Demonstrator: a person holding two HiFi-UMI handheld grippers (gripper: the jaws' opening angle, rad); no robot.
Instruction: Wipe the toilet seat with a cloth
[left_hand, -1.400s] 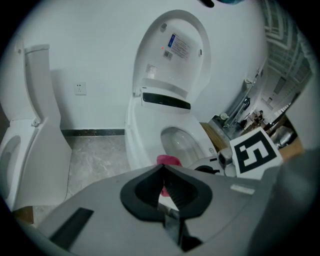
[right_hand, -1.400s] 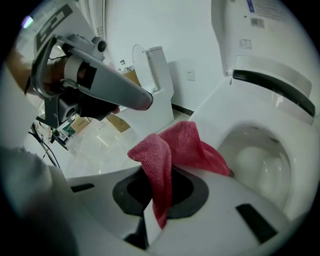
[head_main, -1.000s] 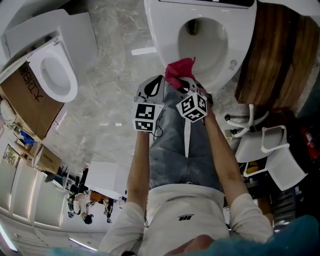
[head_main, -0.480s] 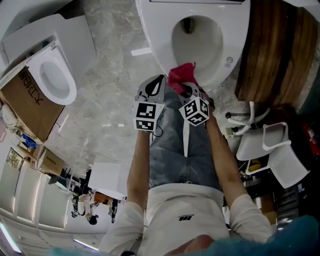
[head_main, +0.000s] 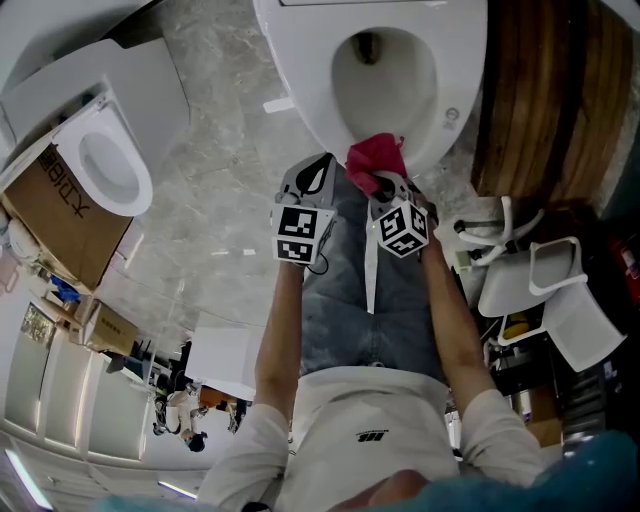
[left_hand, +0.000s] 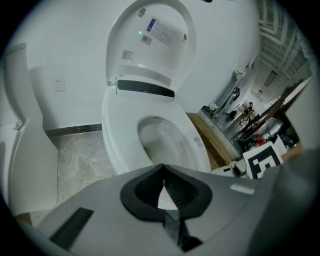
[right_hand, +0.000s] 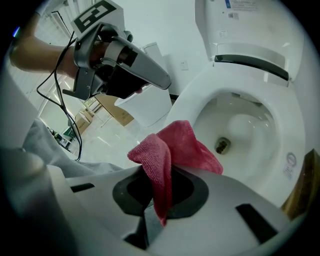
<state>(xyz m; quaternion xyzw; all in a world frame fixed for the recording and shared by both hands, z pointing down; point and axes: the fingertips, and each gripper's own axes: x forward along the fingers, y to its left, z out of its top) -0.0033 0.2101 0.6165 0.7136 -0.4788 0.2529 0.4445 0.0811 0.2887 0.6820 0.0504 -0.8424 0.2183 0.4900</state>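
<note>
A white toilet with its lid raised stands ahead; its seat (head_main: 445, 120) rings the bowl, also in the right gripper view as the seat (right_hand: 200, 107) and in the left gripper view as the seat (left_hand: 117, 135). My right gripper (head_main: 383, 183) is shut on a pink-red cloth (head_main: 375, 160), held just over the seat's near front rim. In the right gripper view the cloth (right_hand: 167, 155) bunches between the jaws of the right gripper (right_hand: 162, 187). My left gripper (head_main: 315, 178) hovers to the left of it, shut and empty, short of the bowl; the left gripper (left_hand: 162, 190) shows its jaw tips meeting.
A second white toilet (head_main: 105, 160) stands at the left on the marble floor (head_main: 220, 190), beside cardboard boxes (head_main: 60, 225). Dark wooden flooring (head_main: 540, 100) and white chairs (head_main: 545, 300) lie to the right. The person's jeans-clad legs (head_main: 355, 300) are directly below the grippers.
My right gripper with the cloth has shifted right and a little forward along the seat's front rim. The left gripper has stayed in place.
</note>
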